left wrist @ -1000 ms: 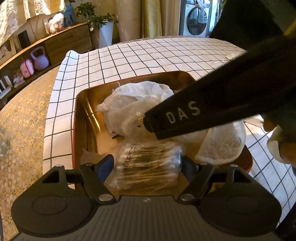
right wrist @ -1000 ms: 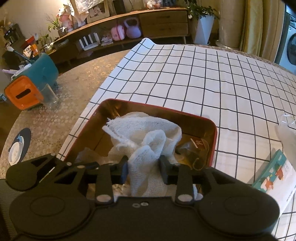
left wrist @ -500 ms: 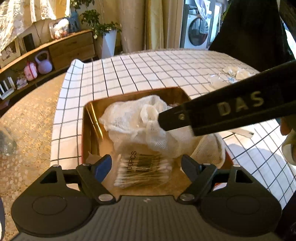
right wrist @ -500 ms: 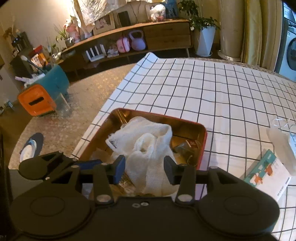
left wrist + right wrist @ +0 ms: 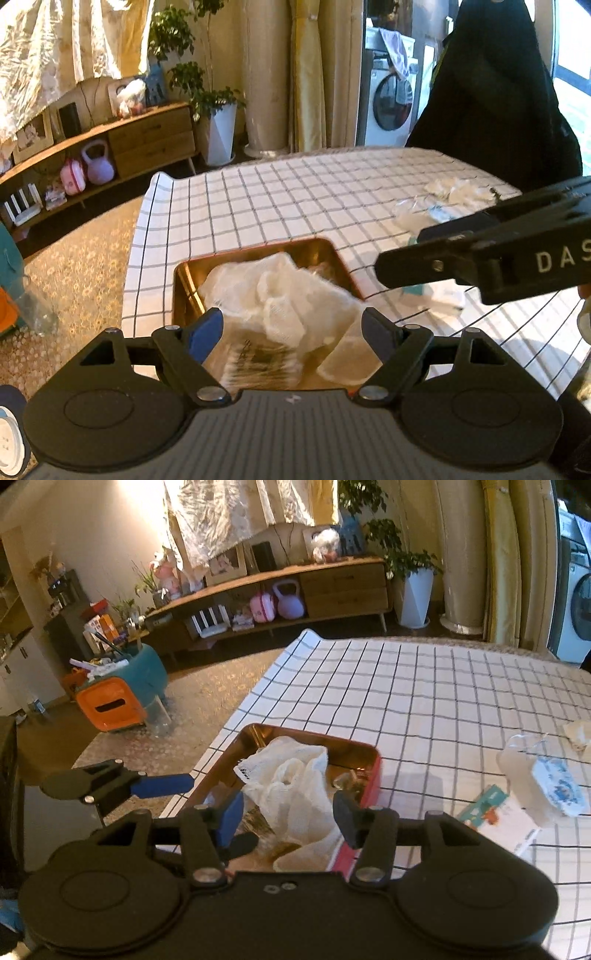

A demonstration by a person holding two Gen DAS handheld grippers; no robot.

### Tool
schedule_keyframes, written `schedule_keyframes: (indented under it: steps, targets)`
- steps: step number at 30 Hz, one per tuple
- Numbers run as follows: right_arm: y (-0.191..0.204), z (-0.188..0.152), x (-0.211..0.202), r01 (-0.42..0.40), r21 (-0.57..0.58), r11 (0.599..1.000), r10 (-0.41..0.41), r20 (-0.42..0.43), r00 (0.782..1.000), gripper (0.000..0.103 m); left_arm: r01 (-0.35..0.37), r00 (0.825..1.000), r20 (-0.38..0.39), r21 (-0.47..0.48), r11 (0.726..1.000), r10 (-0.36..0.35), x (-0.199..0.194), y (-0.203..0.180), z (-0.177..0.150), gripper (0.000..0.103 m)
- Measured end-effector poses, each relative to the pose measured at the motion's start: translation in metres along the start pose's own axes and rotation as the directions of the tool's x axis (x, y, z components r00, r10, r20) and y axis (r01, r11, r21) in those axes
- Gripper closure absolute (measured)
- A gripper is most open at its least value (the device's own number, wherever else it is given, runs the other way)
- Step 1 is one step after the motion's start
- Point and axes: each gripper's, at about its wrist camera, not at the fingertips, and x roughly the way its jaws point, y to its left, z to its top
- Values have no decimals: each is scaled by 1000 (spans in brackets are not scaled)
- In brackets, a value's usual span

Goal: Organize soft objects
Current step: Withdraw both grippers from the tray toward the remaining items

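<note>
Both the left gripper (image 5: 291,328) and the right gripper (image 5: 288,812) hang wide and empty above the tin tray (image 5: 373,775), where the white gauze cloth (image 5: 291,786) lies heaped over a blurred packet, probably cotton swabs (image 5: 258,363). The cloth's loose corner trails over the tray's 6 o'clock rim, so a careless pass could snag it and drag it onto the desk (image 5: 424,694). Its long axis runs roughly 11 to 5 o'clock in the right wrist view.
</note>
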Motion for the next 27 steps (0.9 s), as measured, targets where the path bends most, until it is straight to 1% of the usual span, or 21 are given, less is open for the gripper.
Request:
schedule_keyframes:
  steps: [7, 10, 12, 14, 17, 21, 25, 27]
  targets:
    - [-22, -9, -46, 18, 15, 1000, -19, 91, 996, 48, 34, 998, 46, -1, 999, -34, -14, -30, 15, 20]
    - [-31, -14, -62, 18, 9, 1000, -19, 113, 993, 47, 42, 997, 72, -6, 999, -42, -19, -43, 22, 20]
    - [-37, -19, -73, 24, 0, 1000, -24, 131, 991, 45, 58, 995, 86, -13, 998, -57, -20, -53, 26, 19]
    - [-43, -24, -83, 24, -3, 1000, -24, 150, 988, 39, 71, 993, 97, -18, 997, -69, -21, -62, 29, 19]
    - [-53, -32, -98, 37, -13, 999, -34, 175, 984, 37, 81, 991, 108, -2, 997, -80, -19, -80, 34, 15]
    - [-76, -41, -121, 42, 22, 999, -46, 202, 978, 32, 116, 986, 120, -5, 993, -115, -13, -102, 40, 10]
    - [-102, -52, -142, 81, 40, 996, -87, 215, 973, 26, 164, 980, 123, -27, 986, -159, -2, -120, 45, 8]
    - [-113, -59, -149, 104, 52, 993, -113, 218, 969, 22, 171, 978, 126, -36, 985, -166, 5, -130, 46, 2]
